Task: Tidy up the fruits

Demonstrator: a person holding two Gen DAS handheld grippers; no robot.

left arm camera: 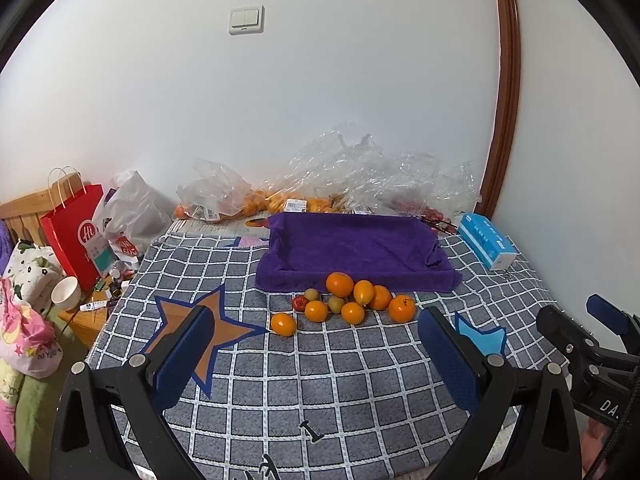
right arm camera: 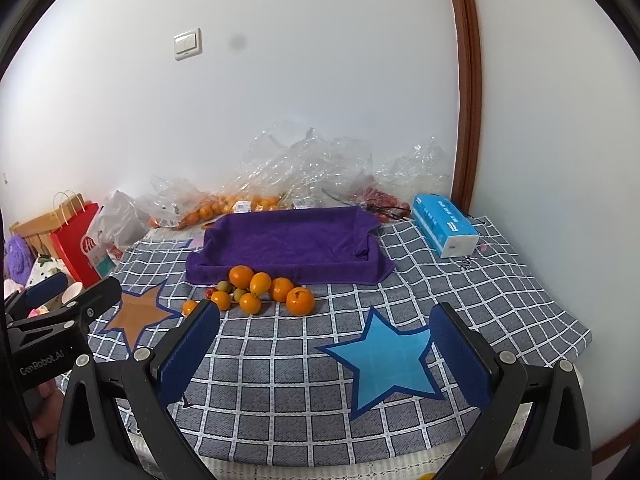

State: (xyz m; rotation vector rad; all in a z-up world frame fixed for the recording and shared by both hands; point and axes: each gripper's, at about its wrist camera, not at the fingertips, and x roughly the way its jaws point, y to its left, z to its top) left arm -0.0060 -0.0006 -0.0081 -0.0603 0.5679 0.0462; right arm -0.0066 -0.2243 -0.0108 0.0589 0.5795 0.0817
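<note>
A cluster of loose fruit [left arm camera: 352,298] [right arm camera: 256,290] lies on the checked cloth just in front of a tray draped in a purple towel [left arm camera: 360,248] [right arm camera: 288,240]: several oranges, small green fruits and a small red one. One orange [left arm camera: 283,324] sits apart at the left. My left gripper [left arm camera: 316,344] hangs open near the table's front, well short of the fruit, with nothing between its blue pads. My right gripper [right arm camera: 326,340] is open too, above a blue star patch [right arm camera: 388,364]. Each gripper shows at the edge of the other's view.
Crumpled clear plastic bags [left arm camera: 360,172] with more oranges line the wall behind the tray. A blue tissue box [left arm camera: 488,246] [right arm camera: 444,226] sits at the back right. A red paper bag [left arm camera: 76,236], a white bowl [left arm camera: 64,292] and clutter stand left of the table. An orange star patch [left arm camera: 200,320] marks the cloth.
</note>
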